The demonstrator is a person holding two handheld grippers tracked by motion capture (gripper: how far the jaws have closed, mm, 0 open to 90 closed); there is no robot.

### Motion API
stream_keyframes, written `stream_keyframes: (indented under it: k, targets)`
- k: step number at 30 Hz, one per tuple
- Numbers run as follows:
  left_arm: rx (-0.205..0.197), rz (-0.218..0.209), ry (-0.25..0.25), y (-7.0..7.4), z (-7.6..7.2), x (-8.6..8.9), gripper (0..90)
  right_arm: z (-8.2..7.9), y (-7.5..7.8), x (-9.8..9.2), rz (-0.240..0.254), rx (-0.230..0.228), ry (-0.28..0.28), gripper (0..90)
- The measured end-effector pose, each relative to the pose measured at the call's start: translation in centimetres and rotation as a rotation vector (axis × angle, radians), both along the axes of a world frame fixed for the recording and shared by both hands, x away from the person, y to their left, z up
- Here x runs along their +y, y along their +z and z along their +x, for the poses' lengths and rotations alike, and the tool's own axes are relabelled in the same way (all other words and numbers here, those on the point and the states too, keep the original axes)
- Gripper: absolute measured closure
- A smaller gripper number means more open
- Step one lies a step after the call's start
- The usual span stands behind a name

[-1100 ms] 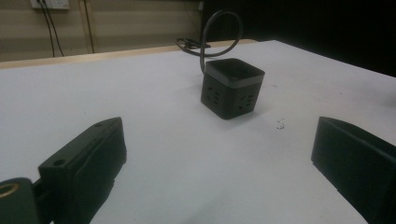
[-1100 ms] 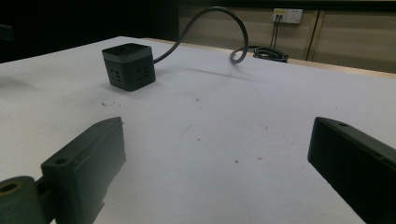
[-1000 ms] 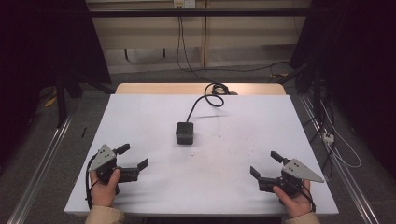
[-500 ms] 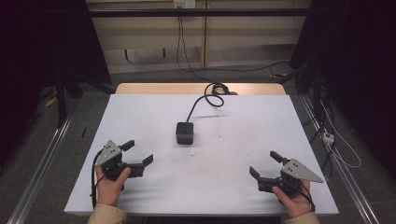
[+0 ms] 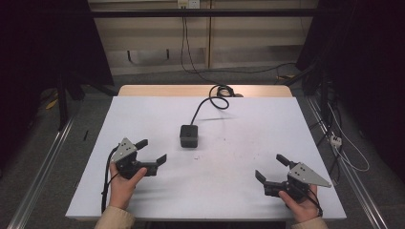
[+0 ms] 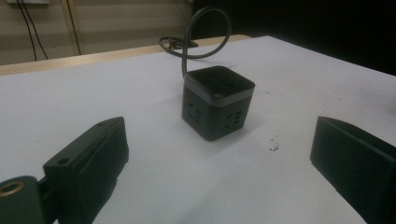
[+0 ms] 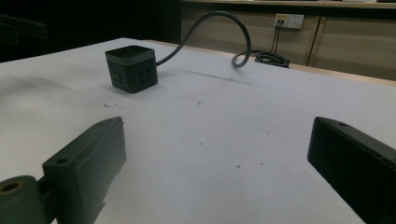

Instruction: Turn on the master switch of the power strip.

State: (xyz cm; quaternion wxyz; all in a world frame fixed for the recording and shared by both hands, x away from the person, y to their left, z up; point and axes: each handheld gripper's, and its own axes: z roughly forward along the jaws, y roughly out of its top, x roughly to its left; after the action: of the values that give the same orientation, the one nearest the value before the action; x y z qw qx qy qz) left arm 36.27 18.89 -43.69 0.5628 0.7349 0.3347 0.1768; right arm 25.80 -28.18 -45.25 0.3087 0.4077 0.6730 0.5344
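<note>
Socket cube: one, black, mid-counter, its one cord looping off the far edge.
Left gripper: has moved forward toward the cube; jaws spread, empty; likely lining up a grasp.
Right gripper: unmoved, near edge, jaws spread.
Counter: one white sheet, faint specks.

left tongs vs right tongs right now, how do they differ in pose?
The left tongs sit closer to the black cube power strip; the right tongs sit farther from it, near the white table's front right corner. In the left gripper view the cube lies straight ahead between the jaws; in the right gripper view it lies off to the left. Both are open and empty.
</note>
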Motion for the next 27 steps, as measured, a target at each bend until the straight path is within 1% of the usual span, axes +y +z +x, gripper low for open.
stream_keyframes:
  k: [4, 6, 12, 27]
  targets:
    - [0.013, 0.007, -0.012, 0.1, 0.3, -0.7, 4.1, 0.0, 0.0, 0.0, 0.001, -0.001, 0.000, 4.0]
    - [0.011, 0.016, -0.020, 0.0, 0.4, -1.0, 4.1, 0.0, 0.0, 0.0, 0.002, -0.001, 0.002, 4.0]
    - [0.021, 0.016, -0.016, 0.0, 1.0, -1.6, 4.1, 0.1, 0.0, 0.0, -0.001, -0.001, 0.002, 4.0]
    - [0.022, 0.024, -0.031, -0.1, 2.5, -3.5, 6.2, 0.2, 0.0, 0.1, -0.002, -0.001, 0.007, 4.1]
